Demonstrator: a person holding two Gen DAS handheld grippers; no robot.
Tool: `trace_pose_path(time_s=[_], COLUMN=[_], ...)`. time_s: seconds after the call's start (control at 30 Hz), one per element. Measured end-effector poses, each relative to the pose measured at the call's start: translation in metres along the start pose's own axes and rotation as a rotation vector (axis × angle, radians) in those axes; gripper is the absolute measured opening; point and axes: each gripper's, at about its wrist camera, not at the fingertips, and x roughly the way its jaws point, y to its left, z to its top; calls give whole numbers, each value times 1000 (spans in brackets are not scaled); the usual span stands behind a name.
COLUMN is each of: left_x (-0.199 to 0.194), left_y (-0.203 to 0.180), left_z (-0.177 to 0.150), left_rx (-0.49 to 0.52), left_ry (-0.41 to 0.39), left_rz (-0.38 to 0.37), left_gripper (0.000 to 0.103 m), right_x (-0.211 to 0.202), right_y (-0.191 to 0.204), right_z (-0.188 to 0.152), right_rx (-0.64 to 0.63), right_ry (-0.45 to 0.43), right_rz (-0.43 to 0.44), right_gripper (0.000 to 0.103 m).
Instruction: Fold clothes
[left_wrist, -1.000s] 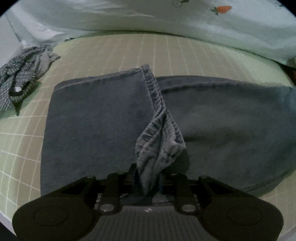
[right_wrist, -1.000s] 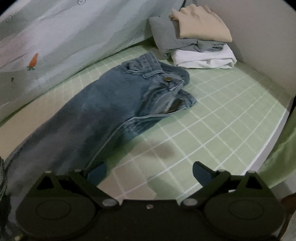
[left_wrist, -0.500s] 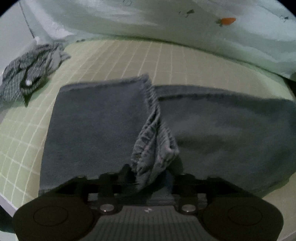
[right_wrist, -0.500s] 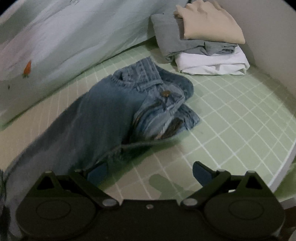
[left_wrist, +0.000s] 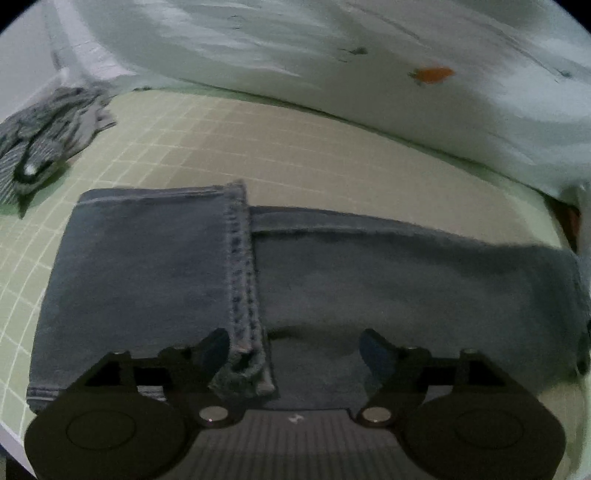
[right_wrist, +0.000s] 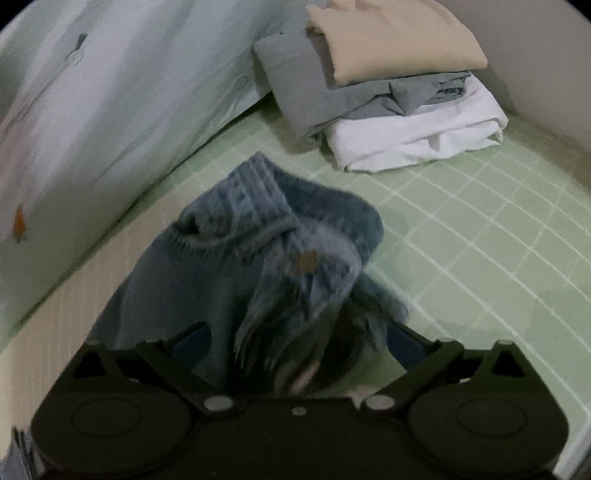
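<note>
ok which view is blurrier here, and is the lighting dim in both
Right wrist view: the jeans waistband is smeared by motion blur, the button a brown streak, while the folded stack stays fairly sharp. Left wrist view: the denim hem stitching is readable, but the printed bedding is streaked. Both are dim, with fisheye bending of the green grid sheet.

Left gripper (left_wrist: 295, 349) spread wide — hem (left_wrist: 242, 280) flat on jeans (left_wrist: 406, 295).

Green grid bed (right_wrist: 480, 236): jeans (left_wrist: 369, 288), folded stack (right_wrist: 388, 92).
</note>
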Motion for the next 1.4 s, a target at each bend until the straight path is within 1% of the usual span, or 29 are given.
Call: trace_pose_path(time_s=[0.17,0.27,0.4,0.5,0.57,0.6,0.63,0.67,0.7,0.73,0.77,0.83,1.0,1.2,1.27,1.4], left_x=[6,9,9,8,5,3,2,0,-3,-5,-8,-13,-22,-35,-39,-47], left_y=[4,4,2,5,9,12,15,17,20,23,27,35,61,95,110,137], left_z=[16,22,20,15,13,12,12,12,12,12,13,14,20,21,21,24], left_rx=[-28,-31,-33,-60,-82,-90,-96,-97,-97,-95,-93,-91,-112,-89,-84,-82], left_ry=[-14,-10,-2,0,-3,-8,-13,-18,-22,-25,-28,-36,-49,-54,-59,-69], left_rz=[54,66,73,75,72,73,73,74,75,75,76,79,87,82,78,75], left_gripper=[85,85,85,85,85,85,85,85,85,85,85,85,86,86,86,86], right_x=[17,27,40,48,46,44,42,40,39,35,30,20,-23,-70,-82,-92], right_y=[1,1,2,2,1,0,-2,-5,-8,-9,-7,-4,32,91,115,165], right_z=[4,6,8,9,9,9,8,8,8,8,9,11,8,-2,-11,-46], right_rx=[-26,-45,-70,-96,-122,-121,-112,-85,-49,-38,-43,-53,-188,-305,-340,-409], right_ry=[-6,-8,-11,-11,-10,-10,-11,-7,-1,-6,-18,-41,-157,-281,-312,-313], right_rz=[-14,-24,-37,-42,-13,12,41,64,84,92,94,97,98,140,164,209], right_gripper=[103,103,103,103,88,74,54,45,42,36,32,28,27,26,26,26])
